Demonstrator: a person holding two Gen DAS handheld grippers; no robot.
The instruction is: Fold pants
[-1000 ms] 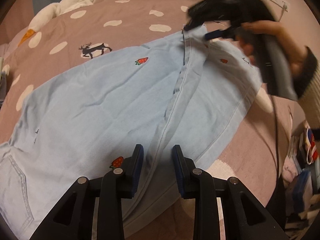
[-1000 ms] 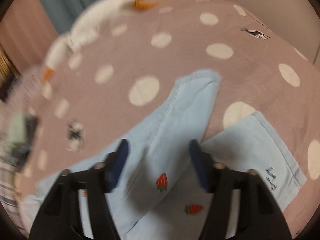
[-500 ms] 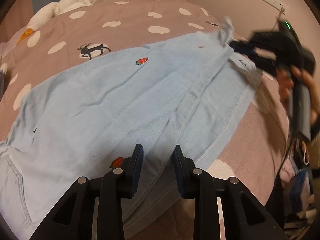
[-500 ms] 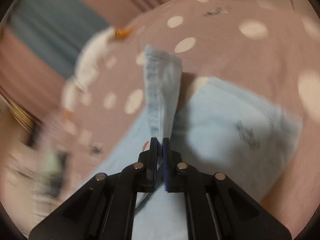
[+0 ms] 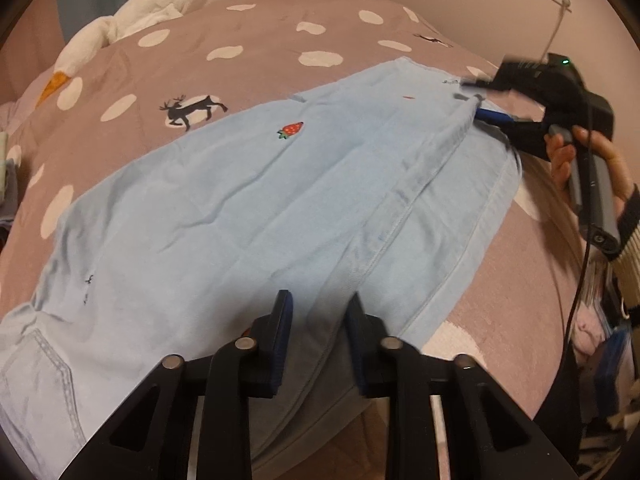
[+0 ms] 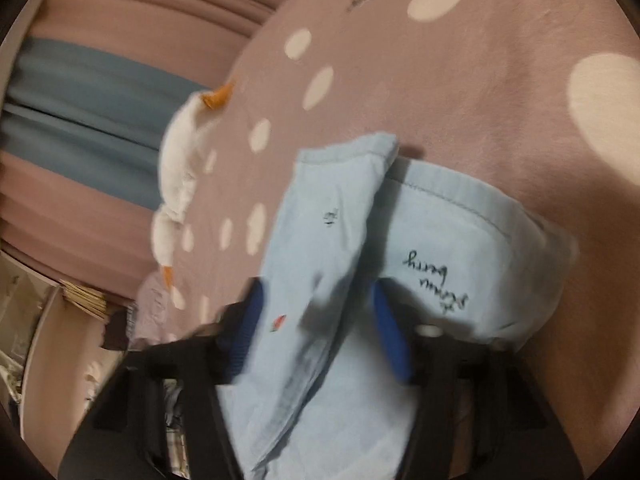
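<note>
Fingers [image 5: 282,332] of the left gripper [image 5: 318,340] stood a little apart just over the near edge of the pants [image 5: 260,208]. They had just been closing, with pale blue cloth lying in the gap and no clear pinch on it. Fingers [image 6: 250,320] of the right gripper [image 5: 486,100] stood apart on either side of the far leg end, whereas half a second before they were clamped shut on that cloth and held it raised. As far as the blurred right wrist view showed, the cloth lay loose between them. The raised leg end had thus come down flat: the hem [image 5: 468,108] rested on the lower leg, near the lettering at that end, and the upper leg covered most of the lower, whose edge still showed along the right side. By this reading the lengthwise fold, leg upon leg, was laid but not yet smoothed, and a crosswise fold remained. The pants lay on the spotted bed cover [image 5: 260,40]. Their long axis ran, in the left wrist view, from the back pocket [image 5: 36,364] at the lower left to the hems at the upper right, which pointed toward the person's hand [image 5: 592,160]. A white toy goose [image 5: 160,4] lay at the far side of the bed, well apart from the pants.
</note>
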